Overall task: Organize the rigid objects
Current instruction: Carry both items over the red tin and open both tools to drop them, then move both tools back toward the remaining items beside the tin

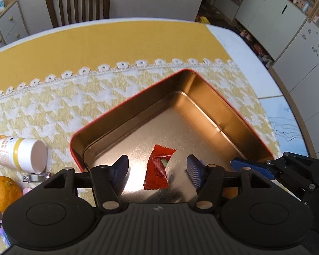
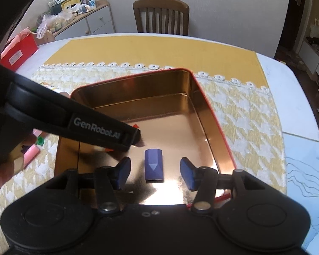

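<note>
An open red tin with a gold inside (image 1: 229,114) (image 2: 204,97) sits on the houndstooth cloth. A red sachet (image 1: 158,167) lies on its floor between my left gripper's (image 1: 158,169) open fingers, loose. A small purple box (image 2: 153,165) lies on the tin floor between my right gripper's (image 2: 154,171) open fingers, loose. The left gripper's black body (image 2: 74,123) crosses the right wrist view and hides most of the sachet. The right gripper's blue finger (image 1: 253,167) shows at the tin's right edge in the left wrist view.
Left of the tin lie a white-capped bottle (image 1: 19,153), nail clippers (image 1: 35,177), an orange (image 1: 4,191), a pink marker (image 2: 32,153) and a green cap (image 2: 40,141). A wooden chair (image 2: 161,17) stands beyond the table. A red box (image 2: 19,51) sits far left.
</note>
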`<act>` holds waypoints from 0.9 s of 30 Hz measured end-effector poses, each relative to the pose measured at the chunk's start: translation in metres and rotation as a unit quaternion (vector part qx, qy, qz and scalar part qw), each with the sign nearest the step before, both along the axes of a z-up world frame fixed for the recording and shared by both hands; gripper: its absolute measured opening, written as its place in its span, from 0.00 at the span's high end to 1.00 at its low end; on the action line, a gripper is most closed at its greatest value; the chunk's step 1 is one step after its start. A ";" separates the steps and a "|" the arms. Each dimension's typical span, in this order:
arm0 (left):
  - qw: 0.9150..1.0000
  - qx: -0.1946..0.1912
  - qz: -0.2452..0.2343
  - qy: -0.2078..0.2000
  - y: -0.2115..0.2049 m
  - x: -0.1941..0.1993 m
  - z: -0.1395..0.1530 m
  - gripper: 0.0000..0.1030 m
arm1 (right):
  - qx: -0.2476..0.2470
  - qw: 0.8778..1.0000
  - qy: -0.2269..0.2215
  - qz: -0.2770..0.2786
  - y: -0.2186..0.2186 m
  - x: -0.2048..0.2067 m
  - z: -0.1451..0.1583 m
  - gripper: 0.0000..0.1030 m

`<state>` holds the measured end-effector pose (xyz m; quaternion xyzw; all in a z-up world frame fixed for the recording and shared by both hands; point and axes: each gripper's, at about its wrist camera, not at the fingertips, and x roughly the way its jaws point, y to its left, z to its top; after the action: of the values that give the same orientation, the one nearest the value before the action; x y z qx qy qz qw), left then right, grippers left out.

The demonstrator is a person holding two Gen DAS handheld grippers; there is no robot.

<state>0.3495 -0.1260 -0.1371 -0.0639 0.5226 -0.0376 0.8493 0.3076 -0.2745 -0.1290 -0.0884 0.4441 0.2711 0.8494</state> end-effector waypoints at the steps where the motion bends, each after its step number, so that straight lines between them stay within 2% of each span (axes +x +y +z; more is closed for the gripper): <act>1: 1.000 0.000 -0.001 -0.006 0.001 -0.003 0.003 0.42 | 0.003 1.000 -0.002 0.001 -0.001 -0.001 0.002 0.50; 6: 0.999 0.005 0.001 -0.034 0.004 -0.017 0.019 0.42 | 0.018 1.000 -0.017 0.008 -0.005 -0.011 0.017 0.39; 12: 0.997 0.005 0.007 -0.071 0.010 -0.047 0.041 0.42 | 0.032 0.999 -0.032 0.020 -0.013 -0.020 0.038 0.38; 17: 0.995 -0.003 0.009 -0.103 0.019 -0.077 0.059 0.42 | 0.051 0.997 -0.048 0.035 -0.014 -0.033 0.055 0.29; 23: 0.990 0.007 0.019 -0.136 0.032 -0.113 0.077 0.39 | 0.061 0.995 -0.062 0.049 -0.016 -0.048 0.071 0.25; 27: 0.987 0.020 0.036 -0.157 0.044 -0.135 0.087 0.39 | 0.071 0.994 -0.067 0.058 -0.013 -0.058 0.077 0.17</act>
<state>0.2141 -0.0822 -0.0501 -0.0591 0.3810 -0.0062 0.9227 0.2497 -0.2873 -0.0521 -0.0711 0.3598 0.3441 0.8644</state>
